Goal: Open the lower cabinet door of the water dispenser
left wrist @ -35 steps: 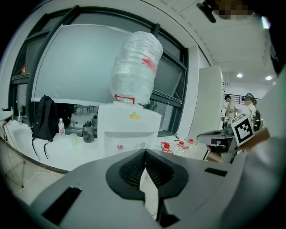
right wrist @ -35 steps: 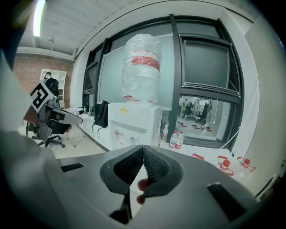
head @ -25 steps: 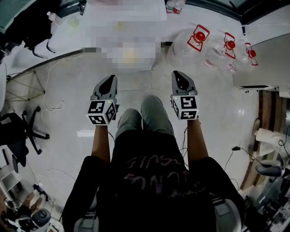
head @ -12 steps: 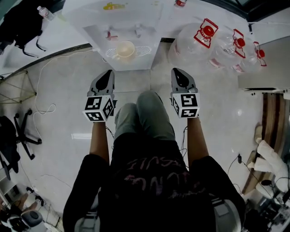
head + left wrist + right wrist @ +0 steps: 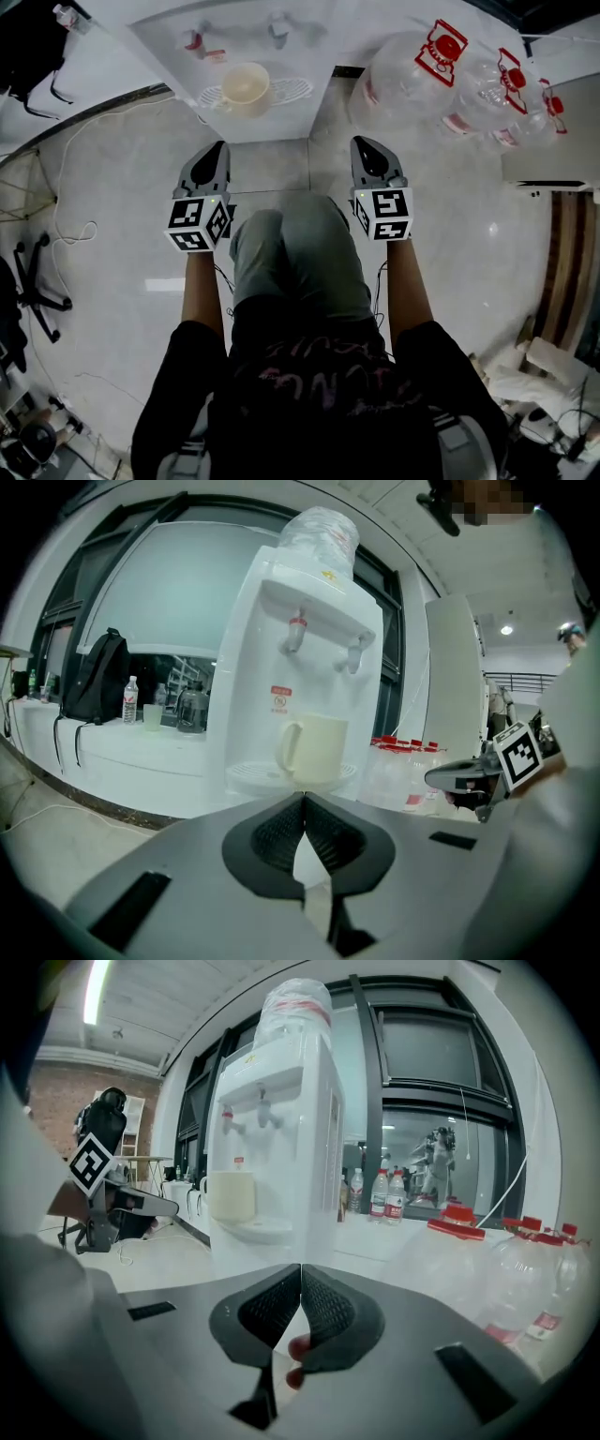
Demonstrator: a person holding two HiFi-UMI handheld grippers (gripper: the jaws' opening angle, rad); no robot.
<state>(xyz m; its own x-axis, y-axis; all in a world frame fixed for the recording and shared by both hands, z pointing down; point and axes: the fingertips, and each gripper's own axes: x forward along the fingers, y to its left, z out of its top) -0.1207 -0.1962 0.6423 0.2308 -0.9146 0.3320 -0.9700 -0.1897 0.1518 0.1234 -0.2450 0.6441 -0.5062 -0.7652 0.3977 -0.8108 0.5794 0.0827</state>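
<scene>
Head view: the white floor-standing water dispenser (image 5: 309, 56), its lower cabinet front unseen, carries a cream ceramic mug (image 5: 246, 84) on its drip tray. The left gripper (image 5: 219, 150) and right gripper (image 5: 366, 145) hover short of it.

Left gripper view: jaws clenched together, empty, facing the dispenser.

Right gripper view: jaws likewise clenched on nothing, dispenser ahead-left.

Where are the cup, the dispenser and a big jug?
cup (image 5: 317, 749): left gripper view, on its side.
dispenser (image 5: 281, 1147): right gripper view, on its white front.
jug (image 5: 403, 80): head view, on its clear body.
</scene>
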